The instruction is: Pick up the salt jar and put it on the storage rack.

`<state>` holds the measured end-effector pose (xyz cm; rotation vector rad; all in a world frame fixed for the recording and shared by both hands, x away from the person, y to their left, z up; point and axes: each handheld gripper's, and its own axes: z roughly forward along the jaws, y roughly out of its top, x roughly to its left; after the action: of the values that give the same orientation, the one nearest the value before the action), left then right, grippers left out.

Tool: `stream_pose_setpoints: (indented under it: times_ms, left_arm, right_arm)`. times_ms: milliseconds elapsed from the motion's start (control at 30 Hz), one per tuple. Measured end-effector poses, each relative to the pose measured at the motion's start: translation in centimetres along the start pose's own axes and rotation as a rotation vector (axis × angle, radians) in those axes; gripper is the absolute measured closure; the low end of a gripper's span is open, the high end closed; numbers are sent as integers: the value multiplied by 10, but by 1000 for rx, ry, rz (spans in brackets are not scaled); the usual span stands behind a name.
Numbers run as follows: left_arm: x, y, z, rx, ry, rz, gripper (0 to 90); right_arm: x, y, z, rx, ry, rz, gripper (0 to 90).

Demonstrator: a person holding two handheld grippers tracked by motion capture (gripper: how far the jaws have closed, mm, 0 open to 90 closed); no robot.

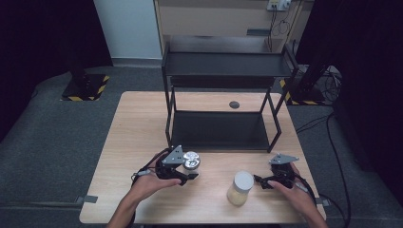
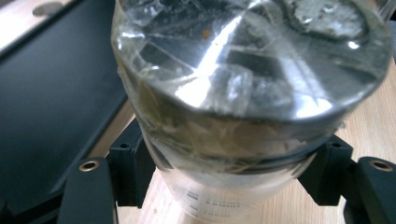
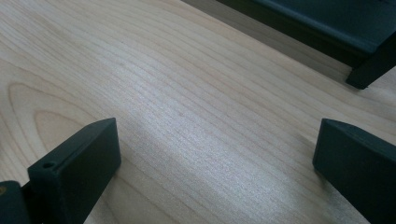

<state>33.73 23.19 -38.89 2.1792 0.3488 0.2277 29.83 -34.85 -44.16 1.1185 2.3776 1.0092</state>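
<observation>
A clear jar with a shiny silver lid [image 1: 191, 160] stands on the wooden table [image 1: 138, 123], just in front of the black rack's left leg. My left gripper [image 1: 190, 168] is shut on it. In the left gripper view the jar [image 2: 243, 84] looms close, and both black pads [image 2: 133, 163] press its sides just below the lid, with my left gripper [image 2: 229, 175] around it. A second jar with a white lid and pale contents [image 1: 240, 188] stands near the front edge. Just to its right, my right gripper [image 1: 261, 182] is open; between its spread fingers [image 3: 74, 172] lies bare wood [image 3: 215, 154].
A black two-tier rack [image 1: 221, 130] stands at the table's middle and back; its lower shelf [image 2: 46, 93] lies left of the held jar, and one foot [image 3: 371, 70] is ahead of the right gripper. A round dark grommet [image 1: 234, 104] sits behind it.
</observation>
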Motion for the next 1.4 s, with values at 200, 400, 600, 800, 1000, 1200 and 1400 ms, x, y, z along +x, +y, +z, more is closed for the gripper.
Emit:
stream_pose_setpoints:
  times_ms: [200, 400, 600, 800, 1000, 1200, 1400]
  left_arm:
    - [8, 17, -4, -3, 17, 2, 296]
    - [17, 35, -12, -7, 45, 16, 296]
    - [25, 53, -20, 0, 54, 39, 296]
    - [34, 70, -26, -6, 57, 47, 296]
    - [43, 90, -31, 8, 54, 65, 296]
    - [52, 112, -45, 1, 52, 74, 296]
    - [55, 128, -54, 10, 59, 82, 296]
  right_arm:
    - [0, 0, 0, 0, 0, 0, 15]
    - [0, 0, 0, 0, 0, 0, 15]
    - [0, 0, 0, 0, 2, -2, 15]
    - [0, 0, 0, 0, 1, -2, 15]
    - [0, 0, 0, 0, 1, -2, 15]
    - [0, 0, 0, 0, 1, -1, 15]
    - [0, 0, 0, 0, 1, -1, 15]
